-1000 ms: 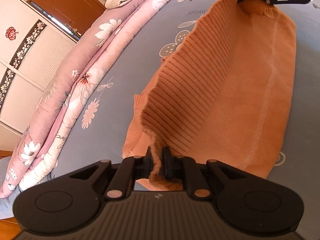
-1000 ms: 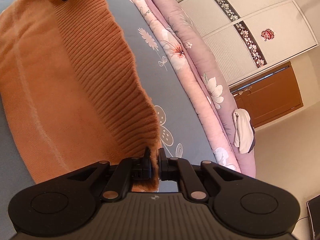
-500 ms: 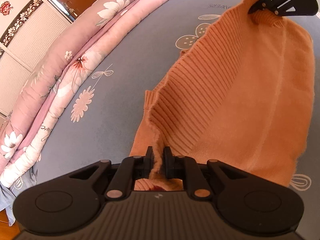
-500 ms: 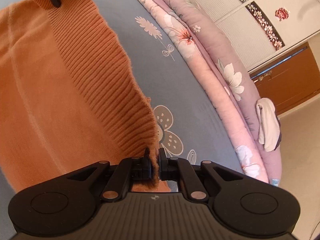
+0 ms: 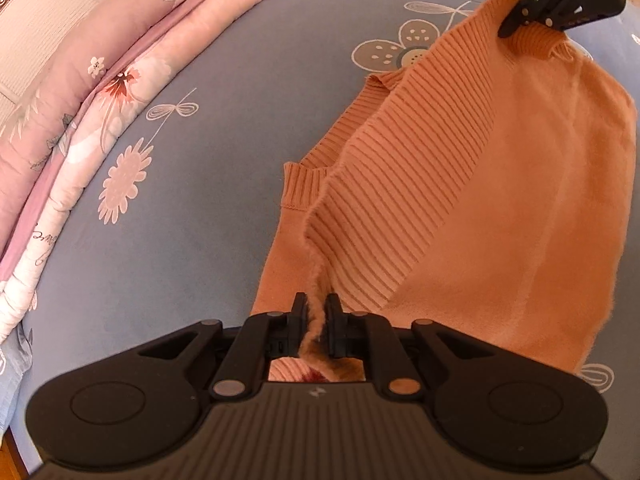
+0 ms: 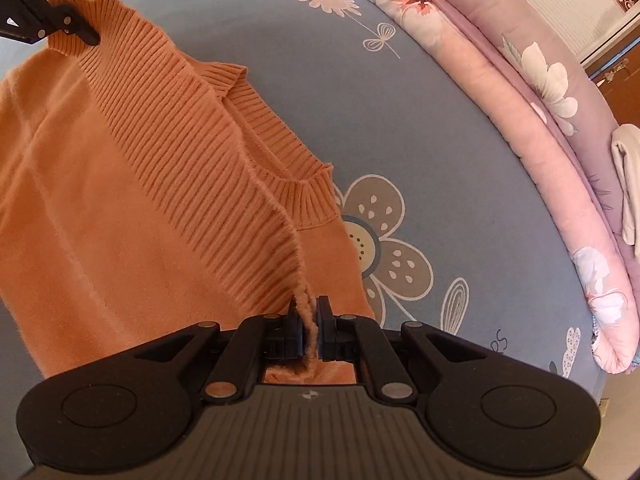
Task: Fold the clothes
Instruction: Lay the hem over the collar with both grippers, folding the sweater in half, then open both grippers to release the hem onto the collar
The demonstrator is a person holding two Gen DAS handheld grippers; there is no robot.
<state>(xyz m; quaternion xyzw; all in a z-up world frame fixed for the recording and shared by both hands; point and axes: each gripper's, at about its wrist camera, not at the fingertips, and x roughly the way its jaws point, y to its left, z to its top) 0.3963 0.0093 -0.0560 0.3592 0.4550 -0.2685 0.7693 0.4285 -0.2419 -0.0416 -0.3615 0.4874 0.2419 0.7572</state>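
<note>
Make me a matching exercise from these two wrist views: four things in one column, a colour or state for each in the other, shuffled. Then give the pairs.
Things:
1. sweater
2. bedsheet
3. rolled quilt
4. left tongs

Colour or state:
A. pink with flowers
B. orange, ribbed hem lifted
C. shut on the hem
D. blue-grey with printed flowers

Pairs: 1-B, 2-D, 3-A, 4-C

The sweater is plain orange, with a ribbed band along its hem. The bedsheet is grey-blue, printed with pale pink daisies and beige outlined flowers. At the upper left of the left wrist view, the quilt is pink with white and red blossoms. Both grippers are black.
</note>
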